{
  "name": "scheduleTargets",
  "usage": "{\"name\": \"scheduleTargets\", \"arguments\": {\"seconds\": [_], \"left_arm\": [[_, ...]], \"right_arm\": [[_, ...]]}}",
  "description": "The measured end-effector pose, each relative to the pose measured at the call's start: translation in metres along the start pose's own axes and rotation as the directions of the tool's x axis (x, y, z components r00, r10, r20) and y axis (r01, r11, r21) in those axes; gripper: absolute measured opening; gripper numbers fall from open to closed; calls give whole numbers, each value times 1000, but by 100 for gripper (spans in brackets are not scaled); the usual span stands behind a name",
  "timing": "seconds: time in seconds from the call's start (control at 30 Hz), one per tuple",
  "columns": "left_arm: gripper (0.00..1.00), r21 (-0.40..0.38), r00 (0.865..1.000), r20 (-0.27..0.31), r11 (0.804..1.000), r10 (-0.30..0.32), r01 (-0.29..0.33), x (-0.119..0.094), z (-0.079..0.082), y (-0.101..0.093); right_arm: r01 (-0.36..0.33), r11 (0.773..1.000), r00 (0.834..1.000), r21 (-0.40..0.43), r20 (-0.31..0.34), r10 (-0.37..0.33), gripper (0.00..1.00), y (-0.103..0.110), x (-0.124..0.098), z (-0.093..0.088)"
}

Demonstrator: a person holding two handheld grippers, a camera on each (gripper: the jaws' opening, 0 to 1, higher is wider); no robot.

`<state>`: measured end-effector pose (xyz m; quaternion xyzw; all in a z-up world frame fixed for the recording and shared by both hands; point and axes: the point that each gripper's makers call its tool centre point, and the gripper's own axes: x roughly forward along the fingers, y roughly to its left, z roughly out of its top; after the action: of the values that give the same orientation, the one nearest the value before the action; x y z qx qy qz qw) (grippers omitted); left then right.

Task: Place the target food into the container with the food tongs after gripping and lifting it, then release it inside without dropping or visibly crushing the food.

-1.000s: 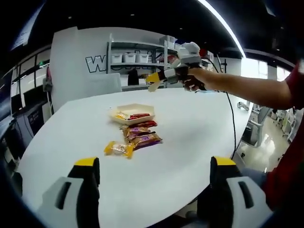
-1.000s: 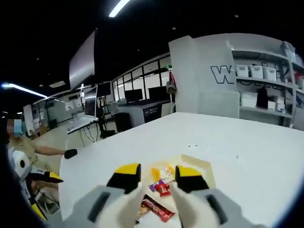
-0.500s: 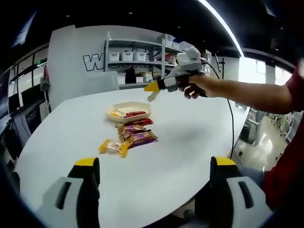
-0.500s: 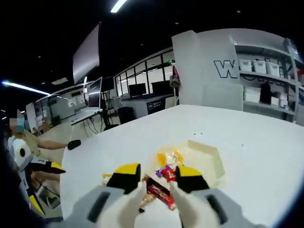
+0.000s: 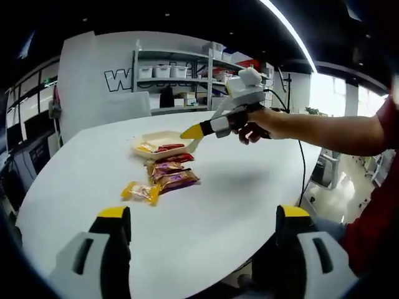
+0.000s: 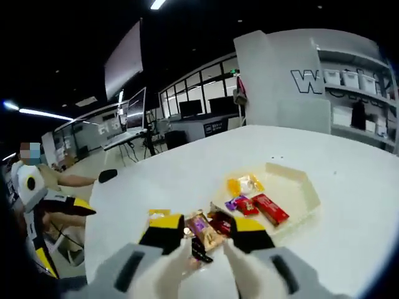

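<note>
A beige tray [image 5: 163,136] stands on the white table [image 5: 218,193], and red and yellow wrapped snacks lie in it. In front of it lie purple-brown snack packs [image 5: 172,175] and a yellow pack [image 5: 140,192]. My right gripper [image 5: 192,132], held by a hand, hovers at the tray's near right edge. In the right gripper view the tray [image 6: 303,184] holds a yellow pack [image 6: 244,185] and a red bar [image 6: 270,209]. The right gripper [image 6: 206,228] stands open just above the purple-brown packs [image 6: 202,231], with nothing between its jaws. My left gripper [image 5: 203,213] is wide open, well short of the food.
Shelves with white bins [image 5: 163,72] stand behind the table. A person's arm [image 5: 324,128] reaches in from the right. In the right gripper view, a person [image 6: 38,194] sits at the far left, and desks with monitors [image 6: 134,114] lie beyond the table's edge.
The right gripper has come down and forward from above the tray toward the packs beside it. The left gripper view has drifted slightly; its jaws stay wide open.
</note>
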<state>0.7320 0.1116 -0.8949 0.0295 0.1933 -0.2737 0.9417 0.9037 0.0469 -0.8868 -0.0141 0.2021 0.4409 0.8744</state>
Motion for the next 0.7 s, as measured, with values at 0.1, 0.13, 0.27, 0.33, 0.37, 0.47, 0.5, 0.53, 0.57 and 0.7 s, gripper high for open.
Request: {"name": "scheduleTargets", "arguments": {"seconds": [0.1,0.13,0.27,0.33,0.37,0.47,0.5,0.53,0.57,0.7], "left_arm": [[94,8,1000,-6,1000,0,0,2,-1,-2],[94,8,1000,-8,1000,-1,1,2,-1,-2],[94,9,1000,-11,1000,-8,8,3,-3,-5],[94,13,1000,-17,1000,-8,8,3,-4,-6],[94,14,1000,-18,1000,-8,8,3,-4,-6],[94,16,1000,-19,1000,-8,8,3,-4,-5],[94,19,1000,-18,1000,-5,5,2,-3,-4],[94,19,1000,-18,1000,-4,4,1,-2,-3],[94,20,1000,-18,1000,-3,3,1,-2,-2],[94,24,1000,-21,1000,1,-1,0,-2,0]], "right_arm": [[-7,1000,1000,-3,-9,7,24,5,3,-7],[-10,1000,1000,-5,-10,10,24,7,4,-8],[-38,999,999,-9,-13,38,24,18,9,-12],[-42,999,999,-14,-18,41,24,23,13,-14],[-47,999,999,-17,-20,46,25,25,14,-16],[-58,998,998,-17,-30,58,25,30,19,-19],[-59,998,998,-27,-37,58,25,31,21,-22],[-58,998,998,-34,-41,57,25,32,23,-23],[-58,997,997,-46,-47,56,25,32,24,-25],[-65,997,996,-52,-63,62,25,33,27,-29]]}}
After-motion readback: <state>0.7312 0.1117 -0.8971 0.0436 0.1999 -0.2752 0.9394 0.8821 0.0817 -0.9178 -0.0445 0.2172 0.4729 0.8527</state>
